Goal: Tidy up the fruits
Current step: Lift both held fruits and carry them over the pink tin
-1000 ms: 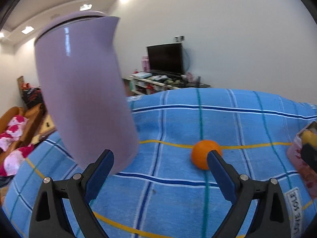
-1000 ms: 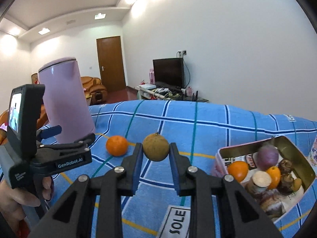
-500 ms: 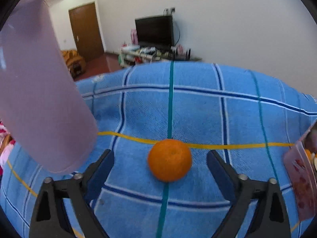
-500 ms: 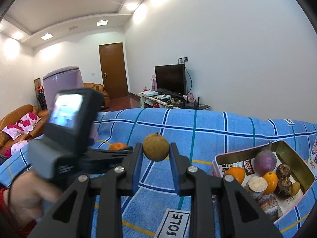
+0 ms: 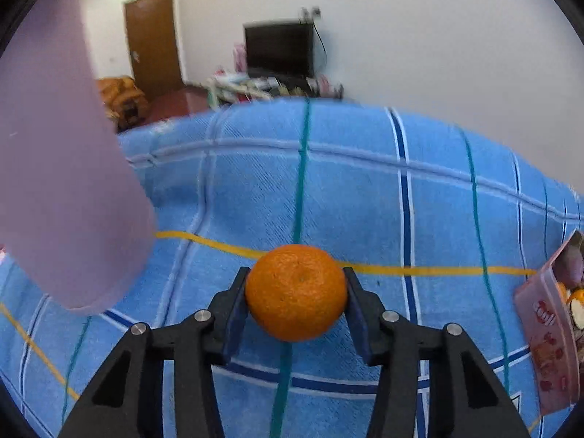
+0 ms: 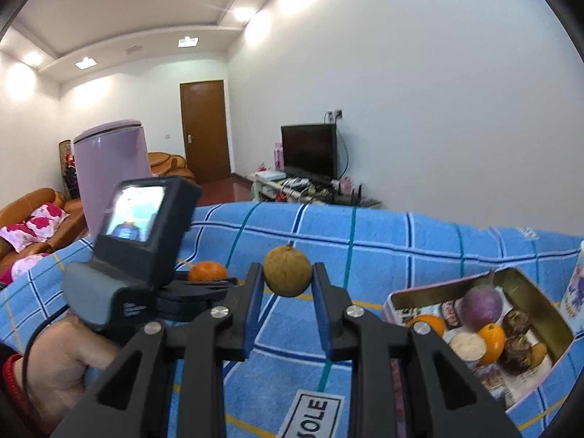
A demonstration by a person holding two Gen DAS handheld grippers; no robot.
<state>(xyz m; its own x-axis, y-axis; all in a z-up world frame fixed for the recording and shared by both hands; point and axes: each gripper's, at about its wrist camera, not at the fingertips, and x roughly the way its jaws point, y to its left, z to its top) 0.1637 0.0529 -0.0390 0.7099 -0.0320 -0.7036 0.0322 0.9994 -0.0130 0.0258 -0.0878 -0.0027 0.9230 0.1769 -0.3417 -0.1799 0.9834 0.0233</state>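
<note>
A: Orange, round and dimpled: a mandarin orange (image 5: 296,292) fills the middle of the left wrist view, and the left gripper (image 5: 295,297) has both blue-padded fingers (image 5: 233,310) pressed against its sides, clamped on it.

B: What is under it?

A: A blue checked cloth (image 5: 365,200) with dark blue, teal and yellow lines, spread over the table. A tall lilac plastic container (image 5: 62,168) stands close at the left. At the right edge is the pink wall of a rectangular metal tin (image 5: 547,339), with bits of fruit showing over its rim.

B: And the right wrist view?

A: The right gripper (image 6: 288,284) holds a round brownish-tan fruit (image 6: 287,272) pinched between its fingers (image 6: 252,303), above the cloth (image 6: 383,233). To its left the left gripper (image 6: 204,283) appears from behind, its camera screen facing us and a person's hand (image 6: 62,357) around the handle; the mandarin orange (image 6: 207,271) sits at its tip. The lilac container (image 6: 109,168) stands behind that. At the right the tin (image 6: 536,292) lies open on the cloth, holding a purple round fruit (image 6: 480,304), two orange fruits (image 6: 491,337), several dark brown knobbly pieces (image 6: 516,323) and a pale cut one (image 6: 467,345).
</note>
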